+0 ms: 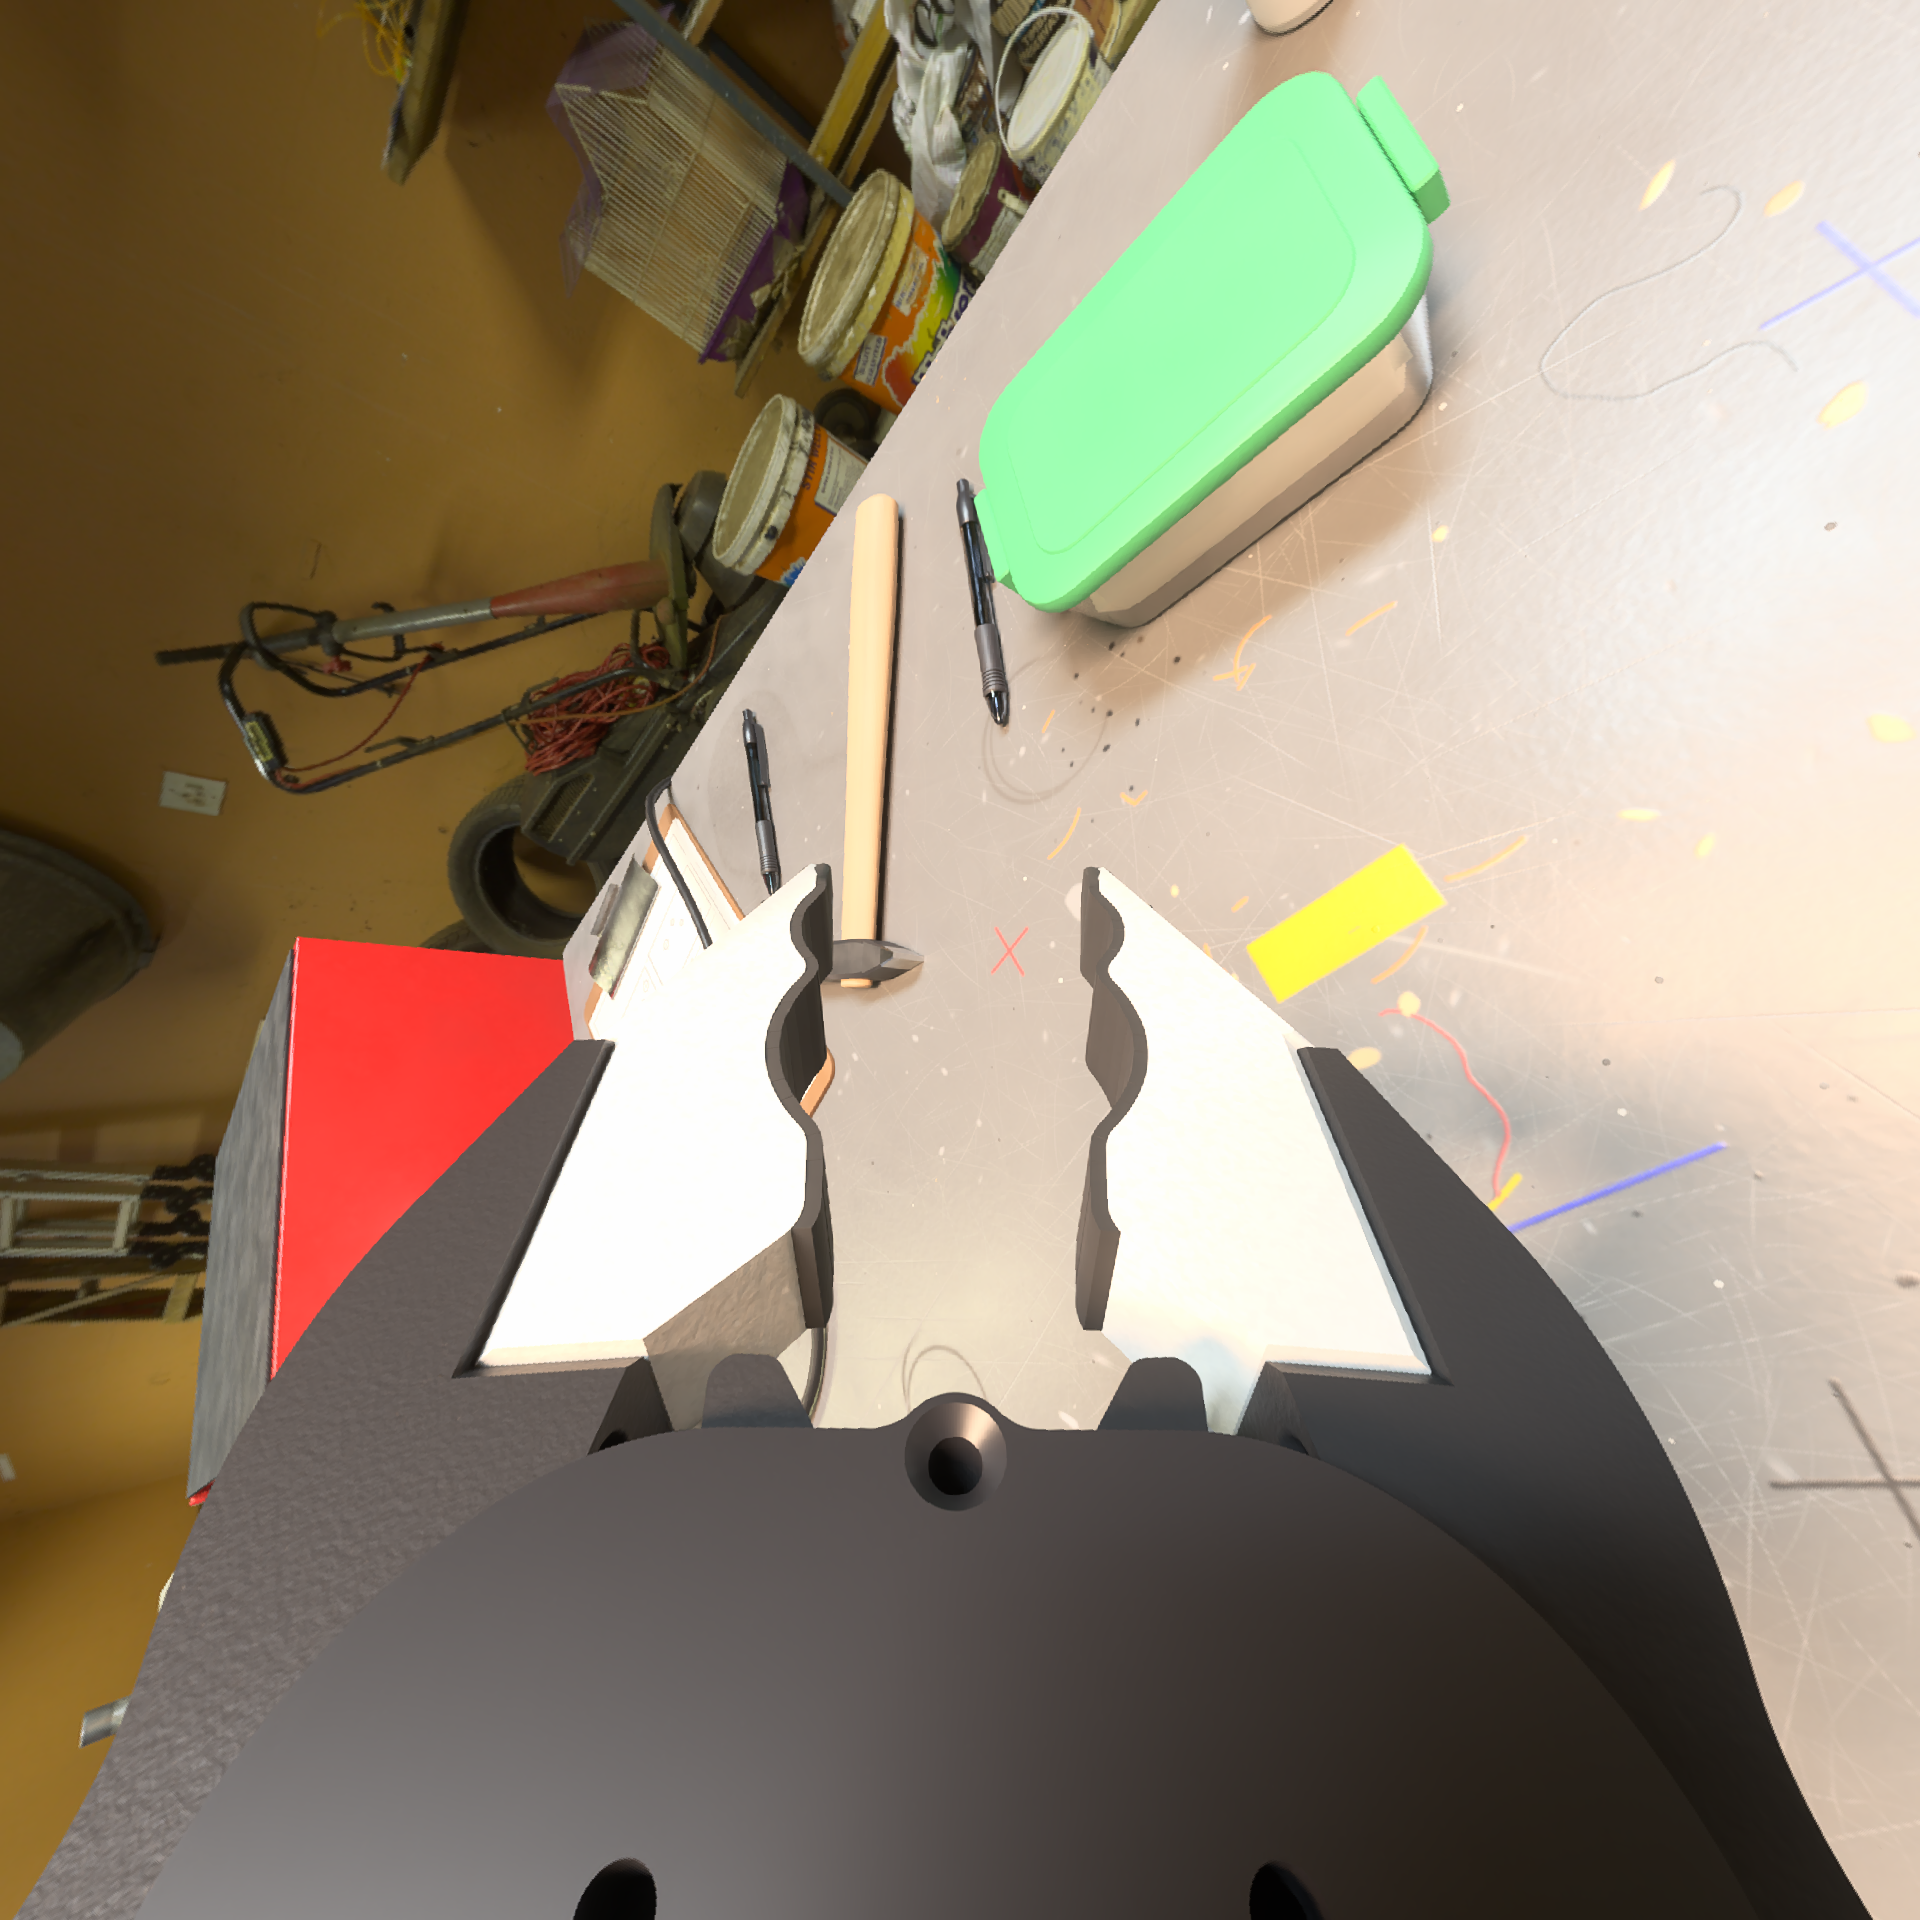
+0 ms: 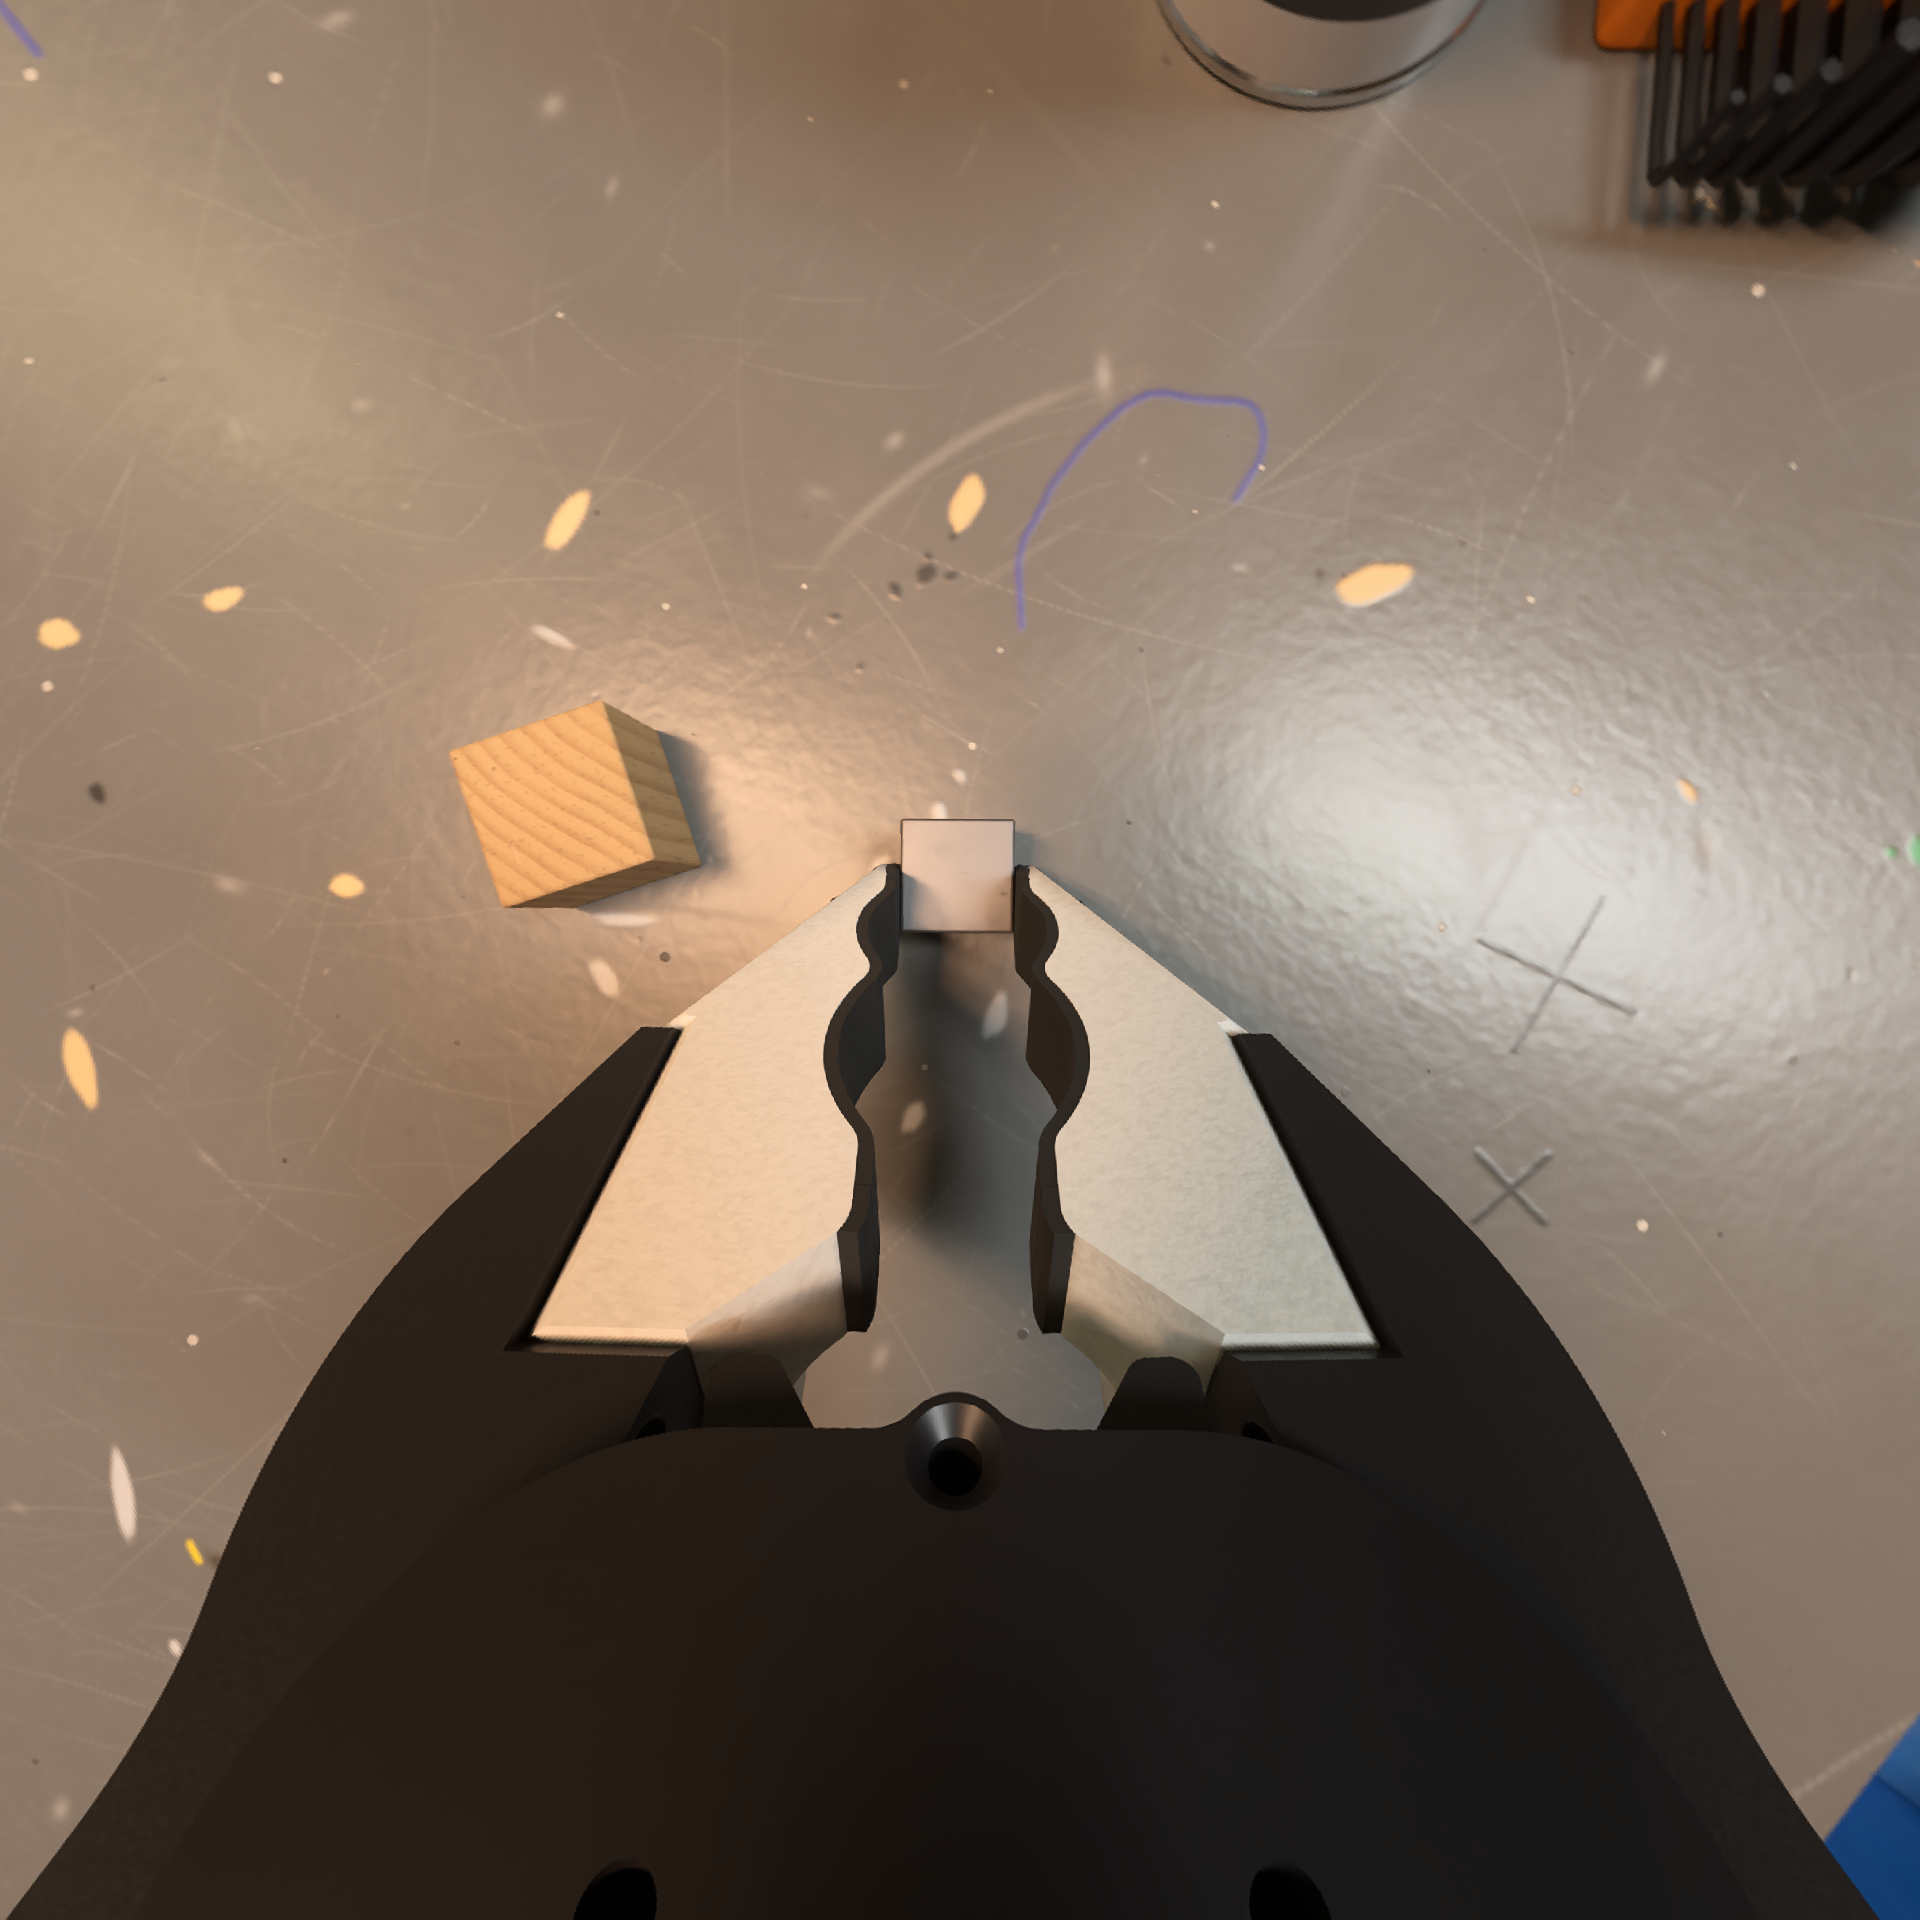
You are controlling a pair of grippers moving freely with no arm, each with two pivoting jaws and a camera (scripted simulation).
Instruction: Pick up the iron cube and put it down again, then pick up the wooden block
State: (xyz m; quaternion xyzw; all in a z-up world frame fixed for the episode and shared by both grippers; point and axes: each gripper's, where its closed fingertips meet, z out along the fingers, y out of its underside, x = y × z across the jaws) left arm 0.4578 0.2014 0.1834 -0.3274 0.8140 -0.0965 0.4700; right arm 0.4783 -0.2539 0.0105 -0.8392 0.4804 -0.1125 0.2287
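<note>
Where the right gripper [image 2: 957,883] looks straight down on the scratched grey surface [image 2: 1351,727], its two white fingers [image 2: 769,1091] stand close on either side of the iron cube [image 2: 957,875], which sits right at their tips. The inner faces touch or all but touch the cube's left and right sides, so the fingers look clenched on it; whether the cube is lifted or still rests on the surface cannot be told from this straight-down view. It shows as a small pale grey square with no long axis, its edges squared to the fingers.

Just beyond and to the left of the fingertips lies the wooden block [image 2: 574,805], near the cube but clearly apart from it and turned at a slant to the fingers. My judgement is that the coming move hangs on this: the block lies left and slightly ahead of the right gripper, which would need to shift that way and twist to meet its faces squarely. Farther off, a glass rim [image 2: 1320,62] and a dark rack [image 2: 1787,114] sit at the top edge.

The left gripper [image 1: 956,914] hangs with fingers spread wide and holding nothing, over a hammer [image 1: 871,727], two pens [image 1: 982,603] and a green-lidded box [image 1: 1205,343]. Neither cube nor block shows in its view, so the right gripper seems the nearer.
</note>
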